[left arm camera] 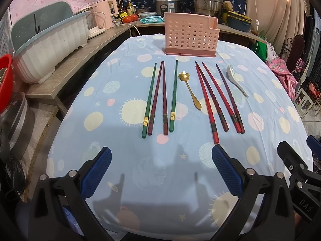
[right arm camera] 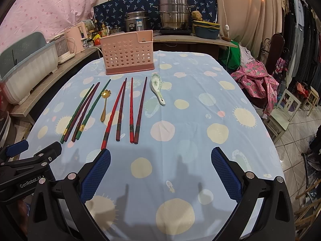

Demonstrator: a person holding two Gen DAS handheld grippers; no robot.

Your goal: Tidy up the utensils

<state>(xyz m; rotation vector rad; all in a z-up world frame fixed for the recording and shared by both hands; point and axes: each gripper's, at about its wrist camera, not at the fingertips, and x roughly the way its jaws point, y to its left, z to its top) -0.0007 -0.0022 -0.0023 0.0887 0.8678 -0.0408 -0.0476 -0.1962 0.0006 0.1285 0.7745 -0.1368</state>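
Only right view, spoon's [right arm camera: 157, 88] floral bowl, left view edge-on [left arm camera: 236, 79]

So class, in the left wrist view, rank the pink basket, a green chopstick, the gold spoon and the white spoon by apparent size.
1. Pink basket
2. Green chopstick
3. Gold spoon and white spoon look alike; unranked.

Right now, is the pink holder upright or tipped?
Upright: the holder stands on its base on the tablecloth, open top upward. Contents cannot be told.
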